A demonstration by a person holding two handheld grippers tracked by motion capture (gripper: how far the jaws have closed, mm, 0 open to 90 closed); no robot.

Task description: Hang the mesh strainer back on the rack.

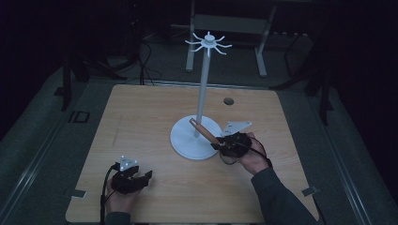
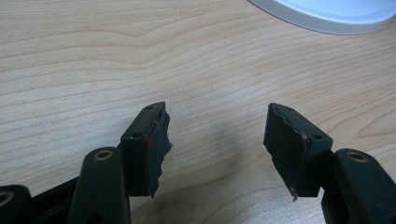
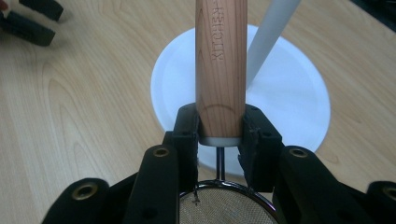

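Left gripper (image 1: 141, 180) rests low on the table (image 1: 155, 112) near its front left corner, held in the left hand (image 1: 123, 194). In the left gripper view its jaws stand well apart over bare wood, nothing between them; the pads (image 2: 156, 147) are worn and ragged at the edges.

Stand (image 1: 196, 136): white round base at table centre, upright pole, ring of hooks at the top with nothing hanging on them.

Strainer (image 1: 204, 129): wooden handle, tilted, lying across above the stand's base, its free end close to the pole. In the right gripper view the handle (image 3: 221, 65) runs up between the jaws, with the mesh bowl (image 3: 224, 205) below, nearest the camera.

Right gripper (image 1: 220, 144), just right of the base, held in the right hand (image 1: 253, 157): jaws clamped on the lower end of the handle, beside its white collar.
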